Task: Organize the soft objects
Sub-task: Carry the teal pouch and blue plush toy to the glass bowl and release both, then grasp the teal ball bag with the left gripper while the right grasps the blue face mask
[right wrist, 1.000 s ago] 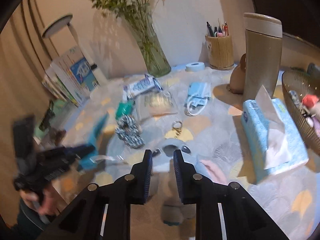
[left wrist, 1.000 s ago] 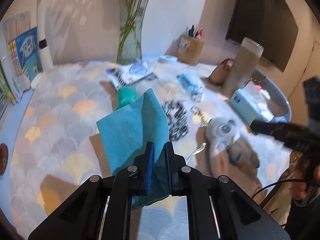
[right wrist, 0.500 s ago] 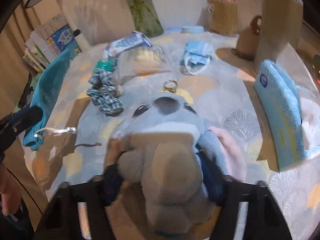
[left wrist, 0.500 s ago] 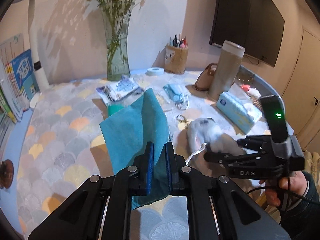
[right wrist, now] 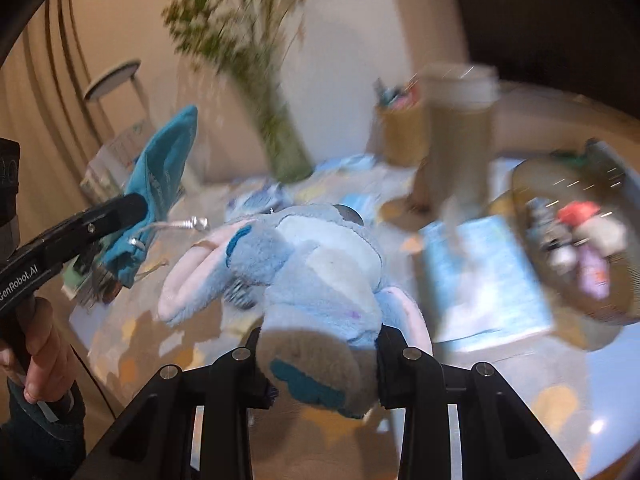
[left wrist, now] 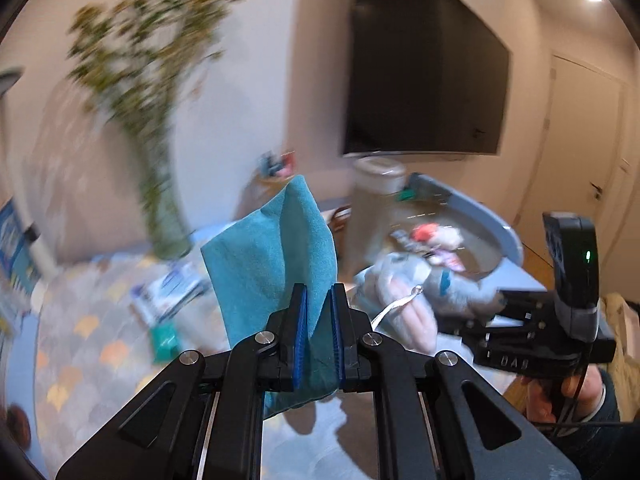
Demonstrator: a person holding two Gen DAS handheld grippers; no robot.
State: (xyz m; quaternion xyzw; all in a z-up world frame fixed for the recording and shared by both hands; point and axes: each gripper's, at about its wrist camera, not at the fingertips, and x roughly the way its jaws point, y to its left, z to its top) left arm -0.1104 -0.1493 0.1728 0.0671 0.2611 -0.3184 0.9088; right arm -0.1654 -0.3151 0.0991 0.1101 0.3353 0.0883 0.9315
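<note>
My left gripper (left wrist: pixel 319 312) is shut on a teal drawstring bag (left wrist: pixel 276 248) and holds it up above the table; the bag also shows in the right wrist view (right wrist: pixel 160 176), hanging from the left gripper (right wrist: pixel 132 208). My right gripper (right wrist: pixel 320 356) is shut on a blue and grey plush toy (right wrist: pixel 316 272) with pink ears, lifted off the table. In the left wrist view the plush (left wrist: pixel 416 292) sits in the right gripper (left wrist: pixel 472 320), to the right of the bag. Both views are motion-blurred.
A wire basket (right wrist: pixel 608 300) with small items stands at the right, a blue tissue pack (right wrist: pixel 480 276) beside it. A tall beige tumbler (right wrist: pixel 460 136), pen holder (right wrist: pixel 400 132) and glass vase of flowers (right wrist: pixel 284 148) stand at the back. Packets lie on the patterned tablecloth (left wrist: pixel 80 320).
Both grippers have risen with their loads. The plush has been lifted off the table and carried toward the basket. The left view has tilted up toward the wall.
</note>
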